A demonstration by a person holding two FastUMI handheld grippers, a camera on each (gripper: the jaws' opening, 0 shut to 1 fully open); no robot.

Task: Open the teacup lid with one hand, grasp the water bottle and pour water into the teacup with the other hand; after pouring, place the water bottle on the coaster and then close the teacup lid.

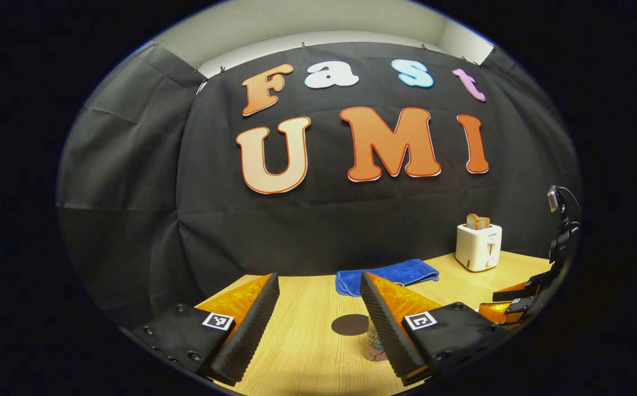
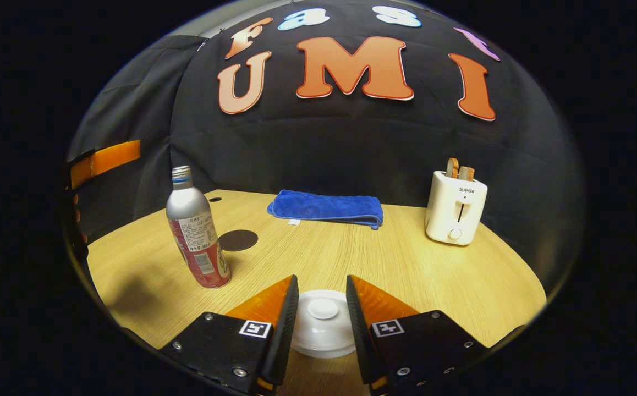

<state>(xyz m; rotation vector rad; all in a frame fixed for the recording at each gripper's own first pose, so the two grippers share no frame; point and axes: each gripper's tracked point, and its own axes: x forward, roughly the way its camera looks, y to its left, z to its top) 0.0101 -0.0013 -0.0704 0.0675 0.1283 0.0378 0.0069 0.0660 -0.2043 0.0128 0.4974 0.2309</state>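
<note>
- Straddling the teacup lid (image 2: 323,323), the right gripper (image 2: 322,308) has its jaws spread either side of the knob; lifting comes next, after closing.
- The left gripper (image 1: 318,313) hangs open, the water bottle (image 1: 376,344) behind its right-hand finger, the coaster (image 1: 350,324) just beyond.

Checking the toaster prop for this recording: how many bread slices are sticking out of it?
2: both slices stand side by side in the toaster's top slots, at the table's far right. None seem hidden.

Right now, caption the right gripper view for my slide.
Open right claw straddles the white teacup lid; water bottle stands beside the coaster.
</note>
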